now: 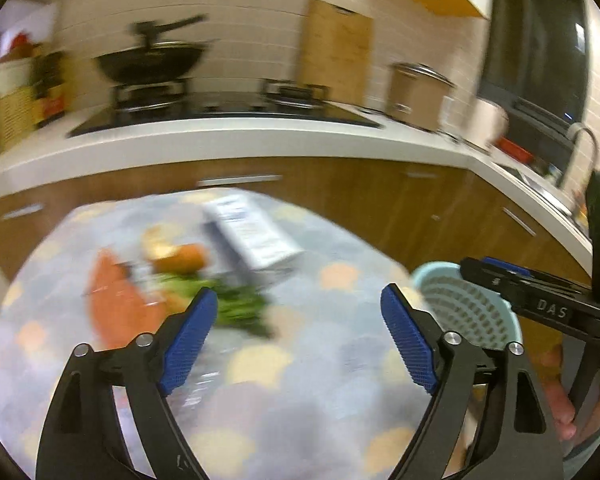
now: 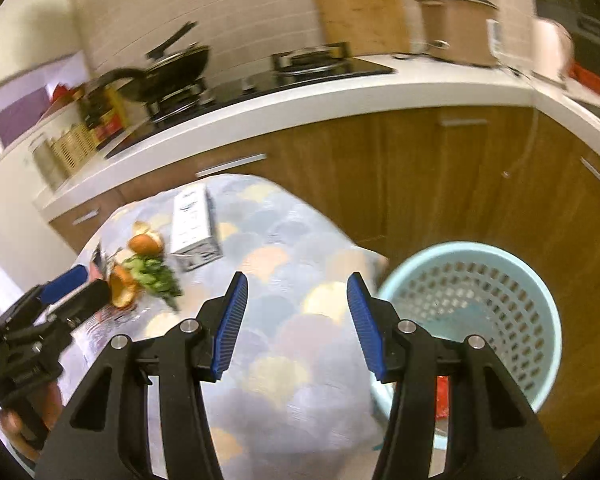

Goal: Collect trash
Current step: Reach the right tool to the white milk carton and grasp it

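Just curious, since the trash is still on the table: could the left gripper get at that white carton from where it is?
Probably yes. The left gripper is open and empty, and the white carton lies uncovered beyond it, beside the scraps.

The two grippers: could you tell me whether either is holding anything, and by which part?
Nothing is held: left gripper and right gripper are both open and empty.

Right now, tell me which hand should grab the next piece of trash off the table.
Probably the left. In the right wrist view the left tool sits right beside the orange peel and greens, open and empty. The right tool, also empty, hangs over bare tablecloth next to the bin.
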### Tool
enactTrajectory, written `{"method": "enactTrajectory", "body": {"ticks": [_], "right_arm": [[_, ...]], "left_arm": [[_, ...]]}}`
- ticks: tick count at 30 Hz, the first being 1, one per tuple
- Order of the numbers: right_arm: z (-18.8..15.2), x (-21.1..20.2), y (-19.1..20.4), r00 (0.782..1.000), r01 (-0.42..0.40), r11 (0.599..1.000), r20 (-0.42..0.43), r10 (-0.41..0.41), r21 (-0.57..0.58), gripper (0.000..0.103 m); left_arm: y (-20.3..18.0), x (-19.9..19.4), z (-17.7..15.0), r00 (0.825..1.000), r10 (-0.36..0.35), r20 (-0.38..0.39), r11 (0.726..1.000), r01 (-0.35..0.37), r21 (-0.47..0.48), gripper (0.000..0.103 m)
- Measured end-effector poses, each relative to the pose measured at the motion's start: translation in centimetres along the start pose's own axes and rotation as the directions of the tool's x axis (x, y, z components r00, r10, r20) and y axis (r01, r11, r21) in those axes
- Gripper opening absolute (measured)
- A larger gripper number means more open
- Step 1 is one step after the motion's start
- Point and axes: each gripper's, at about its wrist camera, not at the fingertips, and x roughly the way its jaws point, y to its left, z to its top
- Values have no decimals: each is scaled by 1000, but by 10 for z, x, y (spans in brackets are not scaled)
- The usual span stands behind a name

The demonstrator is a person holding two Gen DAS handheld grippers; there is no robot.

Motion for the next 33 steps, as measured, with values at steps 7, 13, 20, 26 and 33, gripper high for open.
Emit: {"method": "enactTrajectory", "body": {"ticks": [7, 13, 20, 26, 33], "right_arm": [[11, 25, 51, 998, -60, 994, -5, 60, -92, 52], [21, 55, 86, 996, -90, 982, 13, 93, -169, 59], [30, 99, 111, 997, -78, 972, -14, 76, -220, 61], [32, 135, 117, 996, -83, 970, -40, 75, -227, 64], [24, 158, 112, 996, -79, 974, -56, 69, -213, 74]], "left_arm": [[77, -20, -10, 992, 127, -24, 987, -128, -99, 88], [119, -7, -29, 985, 115, -128, 974, -137, -179, 88], [133, 19, -52, 977, 38, -212, 970, -87, -228, 88], [121, 29, -55, 973, 52, -225, 981, -91, -170, 88], [98, 37, -65, 964, 119, -236, 990, -134, -48, 86]]}}
